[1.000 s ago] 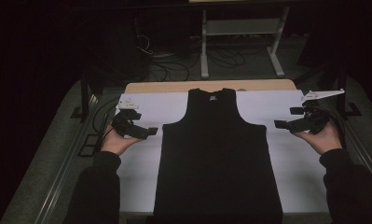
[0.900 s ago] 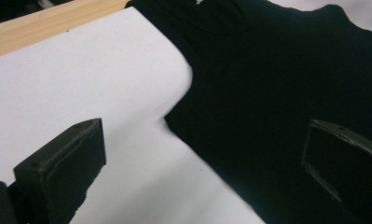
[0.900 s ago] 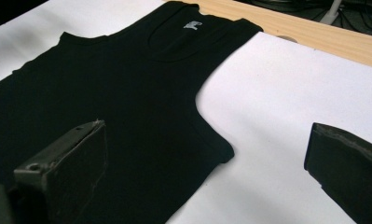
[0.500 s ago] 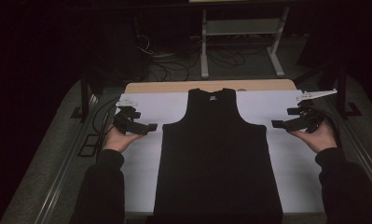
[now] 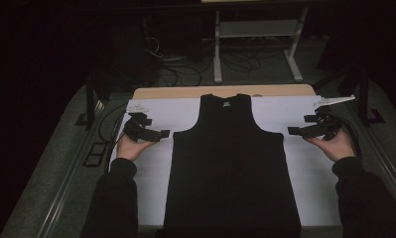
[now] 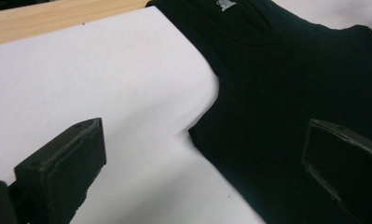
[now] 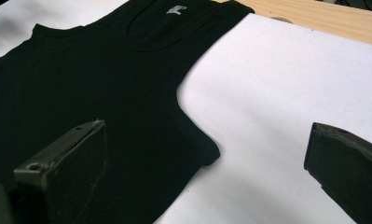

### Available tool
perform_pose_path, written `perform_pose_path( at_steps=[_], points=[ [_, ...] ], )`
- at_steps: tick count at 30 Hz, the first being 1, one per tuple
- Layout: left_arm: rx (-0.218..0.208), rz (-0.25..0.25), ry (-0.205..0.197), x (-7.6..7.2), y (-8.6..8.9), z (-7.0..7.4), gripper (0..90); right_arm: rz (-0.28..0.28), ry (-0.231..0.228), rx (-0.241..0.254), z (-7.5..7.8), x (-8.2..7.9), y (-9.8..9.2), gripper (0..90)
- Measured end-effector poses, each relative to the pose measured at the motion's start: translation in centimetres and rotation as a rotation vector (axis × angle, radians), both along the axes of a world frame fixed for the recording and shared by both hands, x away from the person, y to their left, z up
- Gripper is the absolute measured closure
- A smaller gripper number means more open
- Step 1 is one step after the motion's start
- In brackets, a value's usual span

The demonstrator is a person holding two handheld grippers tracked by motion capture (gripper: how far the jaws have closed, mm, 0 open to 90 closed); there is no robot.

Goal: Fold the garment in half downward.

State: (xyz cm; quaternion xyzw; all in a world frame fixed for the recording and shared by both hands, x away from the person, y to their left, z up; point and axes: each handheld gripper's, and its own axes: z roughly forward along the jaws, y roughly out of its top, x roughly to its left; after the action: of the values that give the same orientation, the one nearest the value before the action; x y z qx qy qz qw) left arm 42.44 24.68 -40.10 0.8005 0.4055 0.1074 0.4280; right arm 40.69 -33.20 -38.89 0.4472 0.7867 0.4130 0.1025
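Observation:
A black tank top (image 5: pixel 232 163) lies flat on a white sheet (image 5: pixel 151 183), neck toward the far edge. My left gripper (image 5: pixel 162 133) hovers open just left of its left armhole, held in a hand. In the left gripper view the jaws of the left gripper (image 6: pixel 207 156) stand wide apart, straddling the armpit corner of the tank top (image 6: pixel 291 84). My right gripper (image 5: pixel 294 131) is open beside the right armhole. In the right gripper view, the right gripper (image 7: pixel 207 156) frames the other armpit corner of the tank top (image 7: pixel 95 74). Nothing is held.
A wooden table edge (image 5: pixel 185 92) runs along the far side of the sheet. Beyond it stand a metal frame (image 5: pixel 257 29) and floor cables (image 5: pixel 185 69). Dark rails flank the table. Bare white sheet lies on both sides of the garment.
The left gripper has drifted slightly toward the far side. The right gripper pulled outward a little, then came back toward the armhole. The tank top has not moved.

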Motion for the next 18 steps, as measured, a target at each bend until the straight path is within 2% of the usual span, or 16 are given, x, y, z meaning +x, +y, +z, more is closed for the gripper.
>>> perform_pose_path(
  at_steps=[8, 18],
  points=[
    [-0.006, -0.003, 0.022, 0.7, -0.6, -1.2, 0.0, -0.003, 0.024, -0.003, -1.0, 0.7, 0.2, 0.0],
    [0.0, -0.014, 0.053, 1.3, -1.3, -2.7, 0.0, 0.027, 0.061, -0.034, -2.7, 1.5, 1.5, 0.0]
  ],
)
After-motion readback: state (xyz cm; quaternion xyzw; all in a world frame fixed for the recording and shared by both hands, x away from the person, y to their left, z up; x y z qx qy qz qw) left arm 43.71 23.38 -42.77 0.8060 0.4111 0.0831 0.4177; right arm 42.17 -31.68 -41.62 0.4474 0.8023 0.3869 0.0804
